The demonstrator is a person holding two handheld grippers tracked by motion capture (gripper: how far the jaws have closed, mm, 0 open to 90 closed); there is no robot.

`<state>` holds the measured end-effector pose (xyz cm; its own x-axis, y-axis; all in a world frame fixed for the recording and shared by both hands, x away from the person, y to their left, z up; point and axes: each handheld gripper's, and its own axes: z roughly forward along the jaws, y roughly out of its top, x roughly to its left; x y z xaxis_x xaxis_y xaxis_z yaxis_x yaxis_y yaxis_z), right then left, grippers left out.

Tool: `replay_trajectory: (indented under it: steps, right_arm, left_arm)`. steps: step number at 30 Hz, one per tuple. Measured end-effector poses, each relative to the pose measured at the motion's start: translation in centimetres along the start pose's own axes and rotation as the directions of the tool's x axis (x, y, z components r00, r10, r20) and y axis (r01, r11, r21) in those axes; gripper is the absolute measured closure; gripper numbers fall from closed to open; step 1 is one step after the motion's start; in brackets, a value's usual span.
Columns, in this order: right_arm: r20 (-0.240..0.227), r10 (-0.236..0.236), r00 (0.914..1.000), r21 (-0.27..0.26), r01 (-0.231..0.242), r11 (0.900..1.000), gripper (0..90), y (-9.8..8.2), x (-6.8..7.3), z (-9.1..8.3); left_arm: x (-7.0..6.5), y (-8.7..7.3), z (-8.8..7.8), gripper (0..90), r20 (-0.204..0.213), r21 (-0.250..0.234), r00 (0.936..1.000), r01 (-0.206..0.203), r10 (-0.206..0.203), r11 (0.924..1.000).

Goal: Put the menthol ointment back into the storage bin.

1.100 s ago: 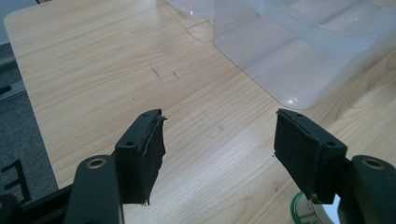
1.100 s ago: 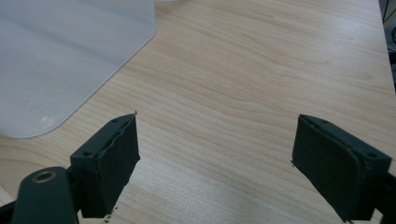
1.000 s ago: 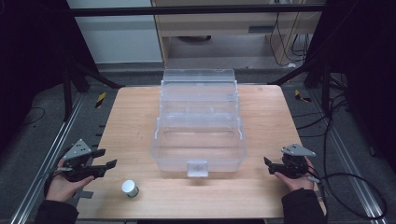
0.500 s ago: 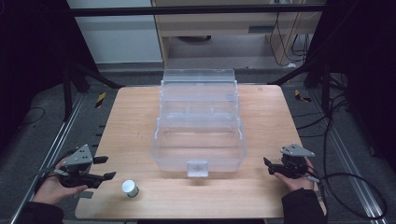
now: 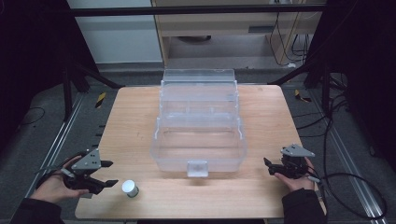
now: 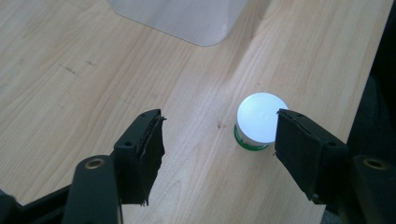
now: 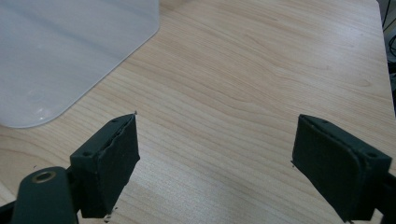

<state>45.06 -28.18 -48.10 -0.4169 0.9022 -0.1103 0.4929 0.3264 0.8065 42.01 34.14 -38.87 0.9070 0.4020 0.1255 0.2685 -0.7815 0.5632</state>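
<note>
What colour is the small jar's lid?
White, on the small jar with a green band; clearest in the left gripper view.

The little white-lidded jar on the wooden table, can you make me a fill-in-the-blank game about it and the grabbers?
1. The small jar with the white lid stands on the ____ table.
2. The left gripper has its jaws ____, with the jar just ahead of them.
3. The big clear plastic box sits in the ____ of the table.
4. Between the right gripper's jaws there is only bare ____.

Missing words: wooden; open; middle; table
</note>
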Motion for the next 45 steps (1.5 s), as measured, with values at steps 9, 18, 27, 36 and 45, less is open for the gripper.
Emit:
replay_trajectory:
  steps: [9,18,27,36,45]
  right_arm:
    - [-0.002,-0.006,1.0,0.002,0.006,1.0,15.0,0.0,0.1,0.1]
    - [-0.011,-0.015,0.9998,0.015,0.015,1.0,15.0,-0.1,0.1,0.2]
    - [-0.01,-0.021,0.9997,0.02,0.021,1.0,15.5,-0.1,0.1,0.2]
    - [-0.015,-0.023,0.9996,0.031,0.024,0.999,15.6,-0.1,0.2,0.3]
    - [-0.022,-0.042,0.9989,0.048,0.043,0.998,16.1,-0.2,0.2,0.5]
  left_arm:
    - [-0.6,0.8,0.7,32.0,0.057,0.064,0.9954,-0.081,0.078,0.9947]
    - [-1.2,1.7,1.9,30.2,0.091,0.121,0.9854,-0.155,0.144,0.9805]
    - [-1.5,2.5,3.1,30.9,0.134,0.162,0.9716,-0.215,0.195,0.963]
    - [-1.5,2.8,4.4,32.1,0.178,0.185,0.9598,-0.25,0.217,0.9504]
    - [-1.5,3.3,5.9,34.5,0.223,0.234,0.9396,-0.31,0.26,0.9214]
